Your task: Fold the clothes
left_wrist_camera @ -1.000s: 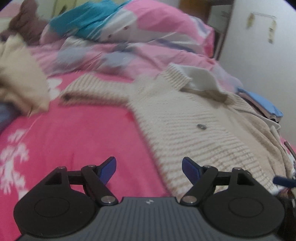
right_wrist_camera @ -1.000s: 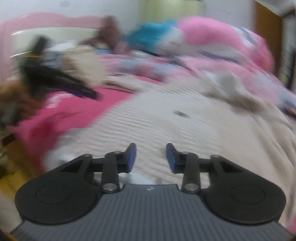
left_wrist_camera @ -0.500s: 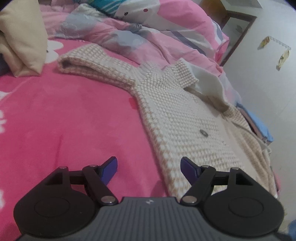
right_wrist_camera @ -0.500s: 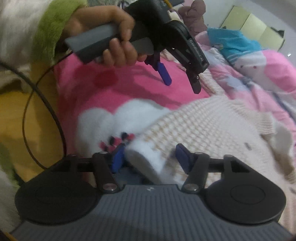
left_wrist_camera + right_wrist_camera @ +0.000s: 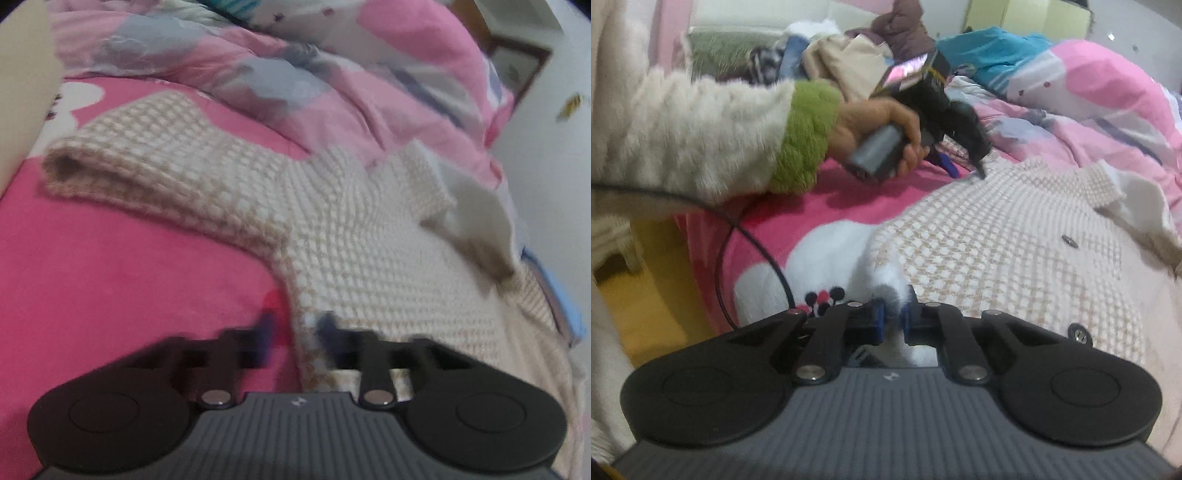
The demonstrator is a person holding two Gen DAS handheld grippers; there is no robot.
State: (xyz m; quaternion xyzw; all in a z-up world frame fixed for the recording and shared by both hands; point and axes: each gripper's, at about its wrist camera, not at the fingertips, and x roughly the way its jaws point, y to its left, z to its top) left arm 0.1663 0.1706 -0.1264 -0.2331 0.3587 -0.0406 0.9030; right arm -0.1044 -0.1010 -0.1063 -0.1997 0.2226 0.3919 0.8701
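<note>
Grips on cardigan hem and side edge

Left wrist: blurred. Left gripper (image 5: 295,334) jaws have just been closing, knit side edge of the cardigan (image 5: 369,236) between them; pad contact hard to make out. Cardigan lies flat on pink bedsheet (image 5: 122,266), far side cut off.

Right wrist: right gripper (image 5: 894,319) pinched tight on cardigan's white hem corner. Left hand (image 5: 882,125) above cardigan's edge.

Cream waffle-knit cardigan (image 5: 369,236) lies flat, sleeve outstretched, on pink bed.
</note>
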